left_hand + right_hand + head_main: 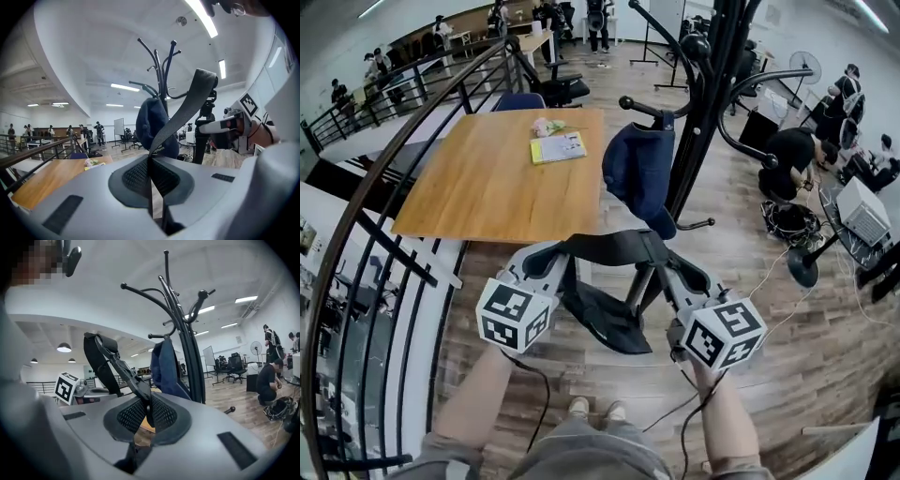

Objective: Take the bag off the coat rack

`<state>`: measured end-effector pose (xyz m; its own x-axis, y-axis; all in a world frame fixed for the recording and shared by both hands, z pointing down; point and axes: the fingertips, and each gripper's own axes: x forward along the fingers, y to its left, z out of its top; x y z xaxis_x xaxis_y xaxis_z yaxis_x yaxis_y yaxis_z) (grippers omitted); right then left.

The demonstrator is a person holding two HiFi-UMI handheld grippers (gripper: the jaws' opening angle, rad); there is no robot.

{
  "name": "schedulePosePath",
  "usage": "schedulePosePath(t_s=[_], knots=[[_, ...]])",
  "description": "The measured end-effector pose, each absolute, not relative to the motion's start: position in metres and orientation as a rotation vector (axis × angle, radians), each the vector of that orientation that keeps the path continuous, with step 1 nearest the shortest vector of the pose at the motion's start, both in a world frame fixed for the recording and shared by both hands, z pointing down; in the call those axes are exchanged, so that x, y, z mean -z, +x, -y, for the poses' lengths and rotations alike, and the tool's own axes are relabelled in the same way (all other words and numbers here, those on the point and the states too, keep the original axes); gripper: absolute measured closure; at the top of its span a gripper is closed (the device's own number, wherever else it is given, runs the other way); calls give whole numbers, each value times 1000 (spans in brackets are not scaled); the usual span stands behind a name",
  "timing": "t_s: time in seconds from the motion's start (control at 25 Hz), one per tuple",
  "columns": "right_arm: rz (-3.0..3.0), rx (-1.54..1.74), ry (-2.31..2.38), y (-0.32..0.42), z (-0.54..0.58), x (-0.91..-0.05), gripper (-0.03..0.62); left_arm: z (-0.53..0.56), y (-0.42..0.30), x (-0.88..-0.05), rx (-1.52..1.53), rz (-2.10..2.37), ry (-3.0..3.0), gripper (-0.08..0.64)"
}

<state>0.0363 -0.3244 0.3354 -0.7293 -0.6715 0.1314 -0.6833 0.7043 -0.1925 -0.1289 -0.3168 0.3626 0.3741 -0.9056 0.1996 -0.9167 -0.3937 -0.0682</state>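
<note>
Black bag: it hangs slack below and between the two tools, carried by its strap, which runs level from one set of jaws to the other. No hook bears on the strap in any view, so the bag is judged clear of the coat rack. Left gripper: jaws clenched on the webbing, which rises from the pads edge-on towards the right. Right gripper: jaws likewise clamped, on the strap at its plastic buckle, with a loop of webbing standing up to that tool's left. Gripping at two points apart appears intended to spread the strap wide, share the load, and keep the body from swinging. The rack stands just ahead of both tools, slightly right, and carries a navy item on a low hook. That item is close to the strap line and could snag. A wooden table lies ahead and left, well apart.
</note>
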Motion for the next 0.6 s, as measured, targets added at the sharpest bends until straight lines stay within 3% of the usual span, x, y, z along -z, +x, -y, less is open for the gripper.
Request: schedulePosePath(t_s=[0.6], knots=[[3051,-255,583,-61,221,-284,549,164,-219,-295,-455,2010,2424,543]])
